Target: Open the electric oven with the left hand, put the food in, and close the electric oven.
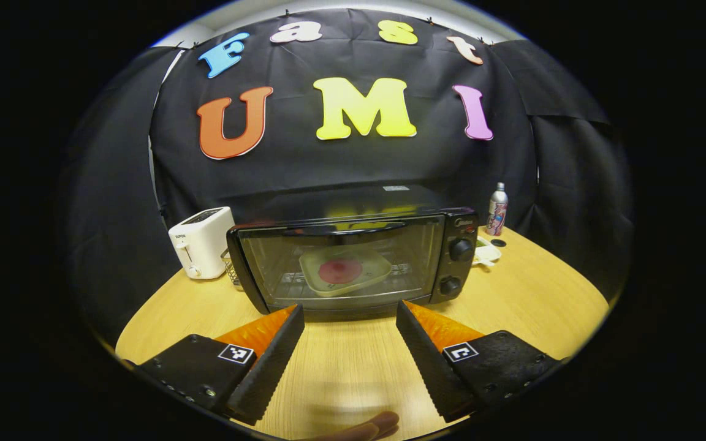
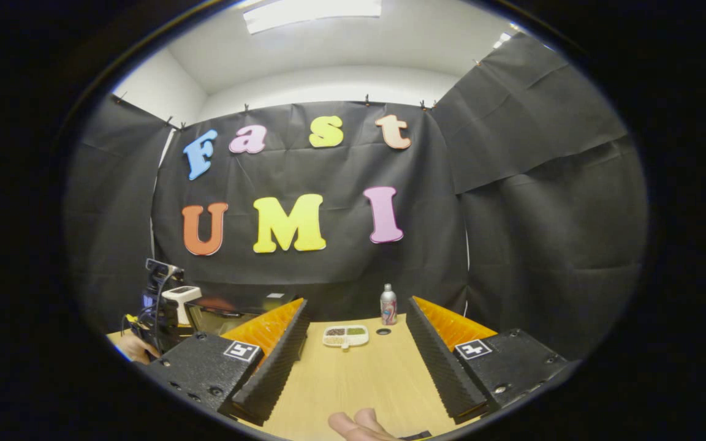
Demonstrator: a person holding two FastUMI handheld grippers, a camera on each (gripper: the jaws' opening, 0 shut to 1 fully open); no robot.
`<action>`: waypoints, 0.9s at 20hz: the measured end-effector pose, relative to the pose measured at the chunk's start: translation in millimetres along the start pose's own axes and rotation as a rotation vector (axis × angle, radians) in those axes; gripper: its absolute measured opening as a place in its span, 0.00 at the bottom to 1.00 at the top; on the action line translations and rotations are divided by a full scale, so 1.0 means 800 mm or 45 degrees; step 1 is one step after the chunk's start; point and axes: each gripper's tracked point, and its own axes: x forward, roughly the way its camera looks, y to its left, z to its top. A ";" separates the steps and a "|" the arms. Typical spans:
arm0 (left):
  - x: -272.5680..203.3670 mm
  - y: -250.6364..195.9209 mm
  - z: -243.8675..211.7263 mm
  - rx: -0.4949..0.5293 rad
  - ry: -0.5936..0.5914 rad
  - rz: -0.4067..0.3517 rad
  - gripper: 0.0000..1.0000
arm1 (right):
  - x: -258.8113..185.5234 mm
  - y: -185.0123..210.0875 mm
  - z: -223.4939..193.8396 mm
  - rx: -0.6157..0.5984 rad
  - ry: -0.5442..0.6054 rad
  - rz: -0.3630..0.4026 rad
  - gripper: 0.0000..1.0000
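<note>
Left gripper view: the electric oven (image 1: 353,260) is seen straight ahead of the left gripper (image 1: 350,321), near but not touched, its long axis running across the view. The door is shut, and a plate (image 1: 344,271) with a red food item (image 1: 341,270) is seen through the glass on the rack. The gripper's fingers are held wide apart, with nothing between them. Because the food lies inside behind a closed door, the task is judged finished or nearly so. A toaster (image 1: 201,242) stands just left of the oven, a bottle (image 1: 497,209) to its right.

Right gripper view: the right gripper (image 2: 356,327) is likewise spread apart and empty, raised above the table (image 2: 353,380). The oven lies off to its left, so the left gripper is judged the nearer. Ahead, a divided tray (image 2: 345,335) holding small foods rests beside the bottle (image 2: 388,304).
</note>
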 end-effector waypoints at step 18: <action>-0.302 0.019 0.106 -0.109 -0.422 0.189 0.95 | -0.097 0.043 0.054 -0.107 -0.097 0.065 0.96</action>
